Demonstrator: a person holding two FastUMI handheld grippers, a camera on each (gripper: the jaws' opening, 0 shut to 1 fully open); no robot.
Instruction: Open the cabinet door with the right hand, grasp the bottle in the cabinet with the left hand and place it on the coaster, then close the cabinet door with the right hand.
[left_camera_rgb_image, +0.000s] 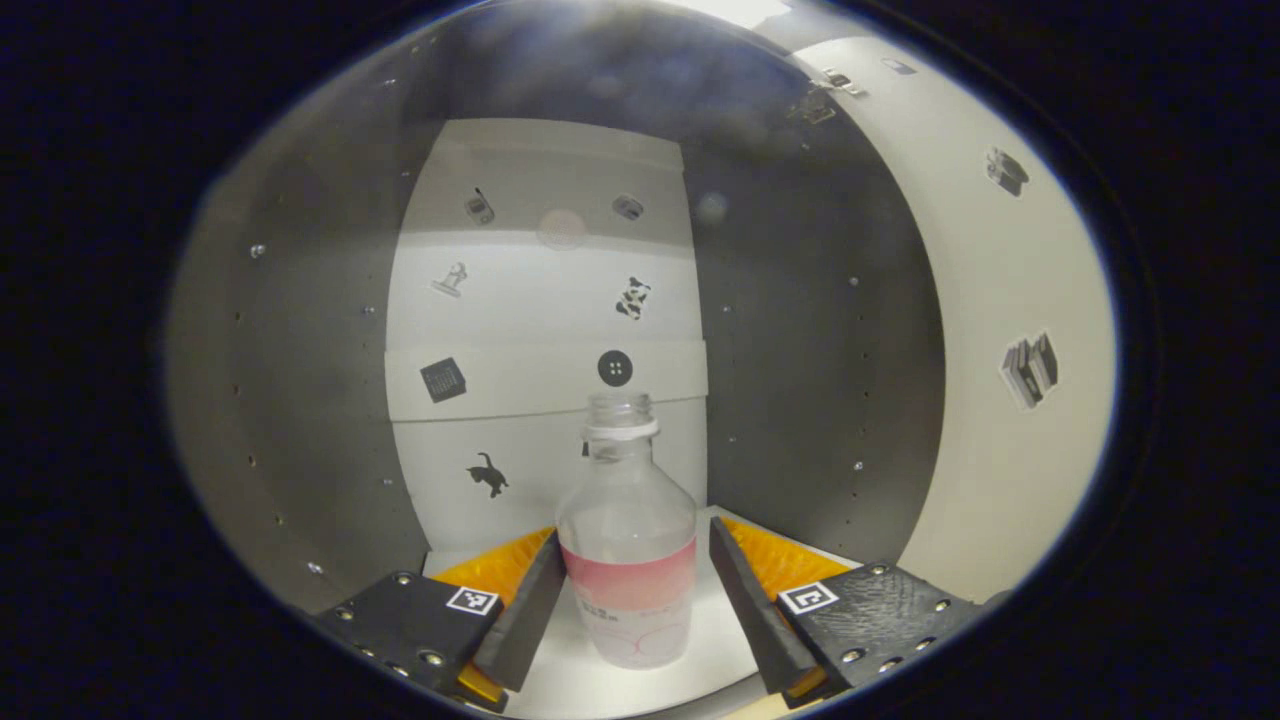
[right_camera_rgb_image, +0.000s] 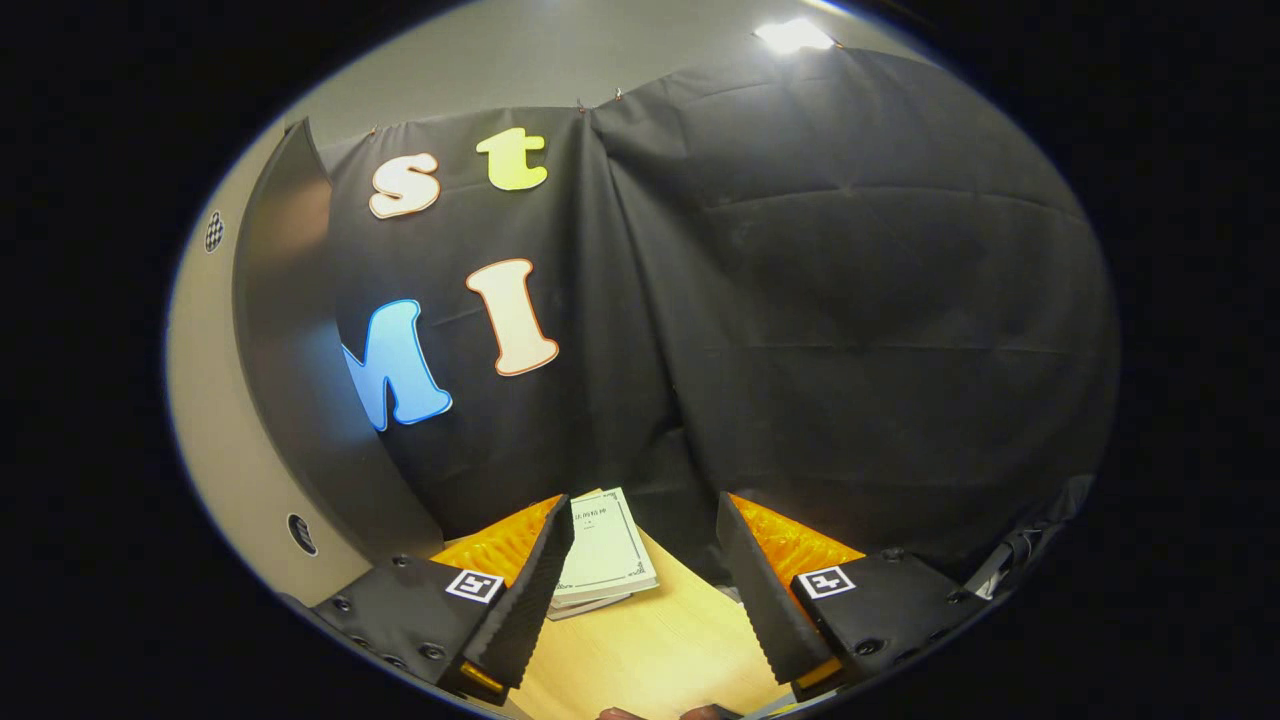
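A clear plastic bottle (left_camera_rgb_image: 628, 540) with a pink label and no cap stands upright on the white floor (left_camera_rgb_image: 725, 640) of the cabinet. My left gripper (left_camera_rgb_image: 632, 535) reaches into the cabinet, open, with one finger on each side of the bottle's lower body. The left finger (left_camera_rgb_image: 530, 610) lies against the bottle, and the right finger (left_camera_rgb_image: 750, 600) stands a narrow gap away. My right gripper (right_camera_rgb_image: 640, 515) is open with nothing between its fingers, above the wooden table (right_camera_rgb_image: 650, 640). It faces the black cloth wall, beside the opened cabinet door (right_camera_rgb_image: 290, 350).
The cabinet has grey side walls (left_camera_rgb_image: 300, 400) and a white back panel (left_camera_rgb_image: 545, 300) with small stickers. Its pale door (left_camera_rgb_image: 1000, 350) stands swung out on the right, hinge (left_camera_rgb_image: 825, 95) at the top. A thin booklet (right_camera_rgb_image: 605, 550) lies on the table ahead of the right gripper.
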